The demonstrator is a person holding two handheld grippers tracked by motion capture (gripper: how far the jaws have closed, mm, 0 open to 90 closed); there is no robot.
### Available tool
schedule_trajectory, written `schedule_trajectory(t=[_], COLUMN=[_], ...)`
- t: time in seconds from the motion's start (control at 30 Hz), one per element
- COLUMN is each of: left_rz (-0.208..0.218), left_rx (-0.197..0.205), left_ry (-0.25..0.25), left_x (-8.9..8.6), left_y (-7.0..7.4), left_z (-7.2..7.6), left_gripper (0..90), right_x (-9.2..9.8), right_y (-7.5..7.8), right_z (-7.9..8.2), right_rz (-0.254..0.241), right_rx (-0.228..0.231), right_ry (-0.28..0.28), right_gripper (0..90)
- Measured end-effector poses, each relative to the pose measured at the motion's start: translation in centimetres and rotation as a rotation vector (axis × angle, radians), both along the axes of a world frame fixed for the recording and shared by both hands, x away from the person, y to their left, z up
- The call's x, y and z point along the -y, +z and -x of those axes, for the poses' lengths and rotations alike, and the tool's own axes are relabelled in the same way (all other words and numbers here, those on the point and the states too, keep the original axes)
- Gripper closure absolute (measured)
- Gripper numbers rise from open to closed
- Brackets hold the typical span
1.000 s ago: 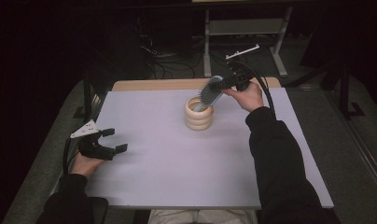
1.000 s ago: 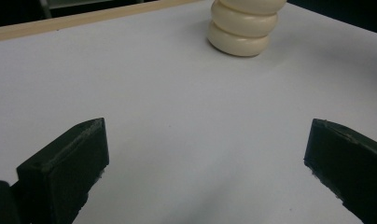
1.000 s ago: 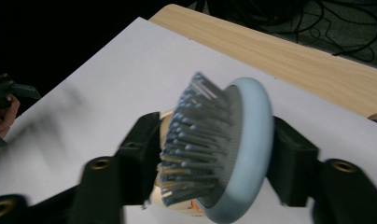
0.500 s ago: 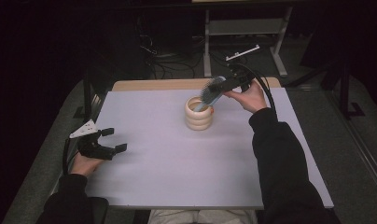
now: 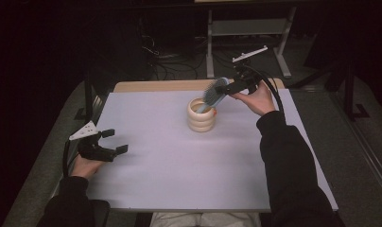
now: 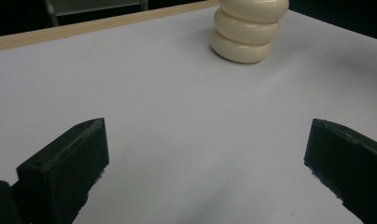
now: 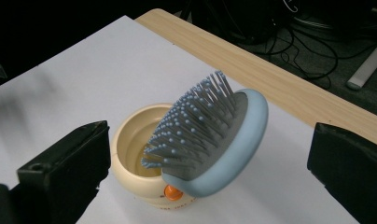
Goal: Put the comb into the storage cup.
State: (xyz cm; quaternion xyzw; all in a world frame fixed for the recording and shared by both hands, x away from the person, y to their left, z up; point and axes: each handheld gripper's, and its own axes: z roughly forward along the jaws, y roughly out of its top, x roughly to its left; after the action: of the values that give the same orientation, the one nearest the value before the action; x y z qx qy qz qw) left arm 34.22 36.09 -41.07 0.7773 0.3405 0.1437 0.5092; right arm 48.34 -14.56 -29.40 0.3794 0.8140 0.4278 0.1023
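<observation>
A cream ribbed cup (image 5: pixel 201 120) stands on the white mat (image 5: pixel 179 179), toward the far middle. A blue hairbrush (image 5: pixel 214 92) stands in it handle down, its bristled head leaning up and right over the rim. My right gripper (image 5: pixel 230 88) hovers just right of the head. In the right gripper view its jaws have just been opening and stand wide, with the brush (image 7: pixel 214 135) and the cup (image 7: pixel 130 149) between them, untouched. My left gripper (image 5: pixel 114 141) rests open near the mat's left edge, with nothing in it and the cup (image 6: pixel 247 28) far ahead.
A bare wooden strip of the table (image 5: pixel 156 86) shows beyond the mat's far edge. Behind it stand a metal rack (image 5: pixel 246 28) and cables on a dark floor. A small orange mark (image 7: pixel 170 192) shows on the cup.
The right gripper's jaws have spread and let go of the hairbrush, which now leans in the cup by itself. The left gripper has stayed put.
</observation>
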Motion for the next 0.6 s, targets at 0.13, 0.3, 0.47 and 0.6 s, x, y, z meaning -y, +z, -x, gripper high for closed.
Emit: schedule_trajectory(t=[0.13,0.3,0.47,0.6], left_rz=[0.031,0.048,0.065,0.060], left_rx=[0.012,0.019,0.029,0.024], left_ry=[0.010,0.017,0.016,0.009], left_x=[-0.3,-0.4,-0.3,-0.1], left_y=[0.4,0.5,0.7,0.7], left_z=[0.3,0.5,0.7,0.7], left_gripper=[0.0,0.0,0.0,0.0], right_x=[0.7,1.5,2.3,3.0], right_y=[0.1,0.1,-0.2,-0.4], right_z=[0.4,1.0,1.6,2.1], right_rz=[-0.017,-0.023,-0.040,-0.043], right_rx=[0.001,0.015,0.023,0.029], right_ry=[0.004,0.002,-0.007,-0.009], right_gripper=[0.0,0.0,0.0,0.0])
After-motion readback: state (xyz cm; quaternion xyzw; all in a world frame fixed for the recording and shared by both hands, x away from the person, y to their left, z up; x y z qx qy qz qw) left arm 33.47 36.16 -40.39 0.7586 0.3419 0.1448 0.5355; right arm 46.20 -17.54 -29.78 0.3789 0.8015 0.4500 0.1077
